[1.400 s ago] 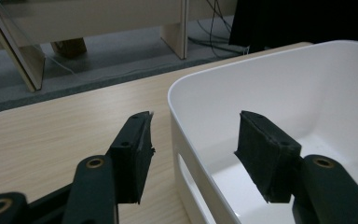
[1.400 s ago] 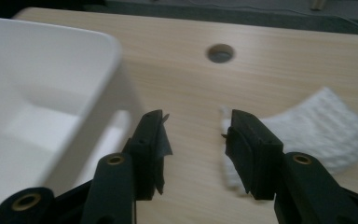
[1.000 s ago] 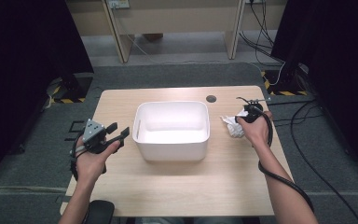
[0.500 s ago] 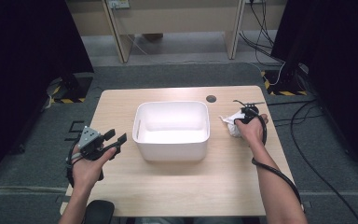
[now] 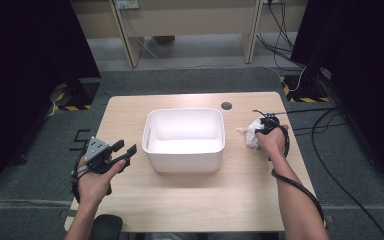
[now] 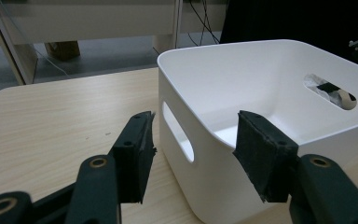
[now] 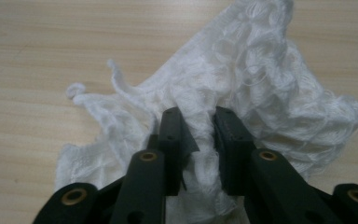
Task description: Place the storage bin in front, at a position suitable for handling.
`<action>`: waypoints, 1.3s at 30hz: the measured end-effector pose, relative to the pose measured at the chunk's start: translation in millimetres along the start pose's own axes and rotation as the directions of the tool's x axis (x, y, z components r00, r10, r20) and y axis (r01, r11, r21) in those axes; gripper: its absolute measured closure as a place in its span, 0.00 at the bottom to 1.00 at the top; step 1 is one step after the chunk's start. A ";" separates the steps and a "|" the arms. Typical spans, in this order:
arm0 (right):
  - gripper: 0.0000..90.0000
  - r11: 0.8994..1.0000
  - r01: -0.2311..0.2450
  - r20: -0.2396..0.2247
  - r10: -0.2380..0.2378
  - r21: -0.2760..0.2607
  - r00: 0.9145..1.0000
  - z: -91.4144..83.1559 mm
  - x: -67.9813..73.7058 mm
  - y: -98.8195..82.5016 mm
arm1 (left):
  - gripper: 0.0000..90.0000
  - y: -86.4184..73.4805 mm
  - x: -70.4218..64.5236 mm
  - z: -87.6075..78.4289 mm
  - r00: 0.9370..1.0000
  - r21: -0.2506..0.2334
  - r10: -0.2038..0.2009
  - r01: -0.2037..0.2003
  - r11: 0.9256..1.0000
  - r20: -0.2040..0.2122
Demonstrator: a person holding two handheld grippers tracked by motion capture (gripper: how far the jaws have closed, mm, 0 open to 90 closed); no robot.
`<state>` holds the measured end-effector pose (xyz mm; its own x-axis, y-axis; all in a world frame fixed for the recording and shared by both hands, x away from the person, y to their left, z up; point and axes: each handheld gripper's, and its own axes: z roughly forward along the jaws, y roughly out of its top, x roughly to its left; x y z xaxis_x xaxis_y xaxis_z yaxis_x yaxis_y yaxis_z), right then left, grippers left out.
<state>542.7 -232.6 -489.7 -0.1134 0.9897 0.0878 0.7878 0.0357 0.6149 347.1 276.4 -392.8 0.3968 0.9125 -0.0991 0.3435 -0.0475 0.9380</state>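
White knitted cloth (image 7: 261, 93) is bunched between our right tongs (image 7: 200, 126), whose jaws have just been closing and now pinch a fold. It lies on the wooden surface (image 5: 200, 200), just right of the smooth plastic tub (image 5: 185, 137). We judge the grab is under way; next comes a lift over the rim. Left tongs (image 6: 193, 149) hang released, empty.

The cloth (image 7: 242, 88) is showing plain white with an open, looped knit pattern, and the bin (image 5: 184, 140) is showing plain glossy white. The tabletop (image 5: 130, 115) is showing pale wood with fine straight grain lines. Both the left tongs (image 6: 193, 154) and the right tongs (image 7: 198, 135) are showing matte black with brass-coloured rivets.
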 end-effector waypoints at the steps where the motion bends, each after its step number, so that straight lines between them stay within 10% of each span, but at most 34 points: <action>1: 0.85 1.000 0.000 0.000 0.000 0.000 1.000 0.0 0.0 0.0 | 0.51 0.0 0.0 0.0 1.000 0.000 0.000 0.000 1.000 0.000; 8: 0.90 0.997 0.063 -0.058 -0.060 0.040 0.996 -21.6 6.7 -8.0 | 0.52 -0.6 -10.4 -9.6 0.999 -0.044 0.031 -0.030 0.999 0.017; 16: 0.90 0.981 0.187 -0.180 -0.191 -0.043 0.965 -88.3 15.9 -34.4 | 0.52 -0.4 -38.3 -17.7 0.988 -0.035 0.095 -0.091 0.995 0.124; 17: 0.90 0.968 0.242 -0.225 -0.250 -0.060 0.942 -110.6 24.3 -45.4 | 0.53 0.9 -48.2 -17.0 0.980 -0.037 0.103 -0.098 0.994 0.171; 19: 0.90 0.966 0.253 -0.241 -0.260 -0.062 0.935 -117.1 28.1 -49.7 | 0.52 1.5 -53.2 -16.1 0.976 -0.036 0.108 -0.103 0.994 0.189; 21: 0.90 0.945 0.321 -0.306 -0.323 -0.058 0.895 -139.8 44.1 -67.8 | 0.52 2.2 -68.1 -11.6 0.963 -0.031 0.129 -0.125 0.992 0.235; 22: 0.90 0.945 0.321 -0.306 -0.323 -0.058 0.895 -139.8 44.1 -67.8 | 0.52 2.2 -68.1 -11.6 0.963 -0.031 0.129 -0.125 0.992 0.235; 23: 0.90 0.937 0.344 -0.329 -0.342 -0.056 0.880 -146.5 50.4 -74.2 | 0.52 2.0 -73.6 -9.9 0.957 -0.029 0.131 -0.128 0.991 0.257; 24: 0.90 0.918 0.393 -0.371 -0.384 -0.054 0.845 -160.9 65.0 -88.1 | 0.52 1.3 -80.3 -7.6 0.950 -0.024 0.144 -0.143 0.989 0.278; 25: 0.90 0.918 0.393 -0.371 -0.384 -0.054 0.845 -160.9 65.0 -88.1 | 0.52 1.3 -80.3 -7.6 0.950 -0.024 0.144 -0.143 0.989 0.278; 27: 0.89 0.904 0.423 -0.412 -0.410 -0.062 0.814 -172.2 79.7 -101.1 | 0.51 -1.8 -90.2 -3.0 0.936 -0.003 0.157 -0.165 0.986 0.315; 34: 0.89 0.884 0.459 -0.450 -0.447 -0.088 0.773 -182.5 100.4 -110.3 | 0.46 -14.2 -111.7 10.3 0.898 0.026 0.184 -0.212 0.977 0.401; 37: 0.89 0.883 0.461 -0.466 -0.444 -0.083 0.766 -183.5 109.1 -112.8 | 0.41 -18.9 -118.4 14.6 0.888 0.031 0.195 -0.228 0.973 0.417; 39: 0.89 0.883 0.463 -0.471 -0.441 -0.076 0.764 -182.9 114.7 -114.1 | 0.38 -24.6 -130.3 19.1 0.869 0.034 0.197 -0.238 0.971 0.455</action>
<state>329.1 -148.6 -406.5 -0.7195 0.6747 0.1648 0.5971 0.4796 0.6430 303.2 150.9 -409.3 0.7993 0.5986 -0.0521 0.2677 -0.2771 0.9228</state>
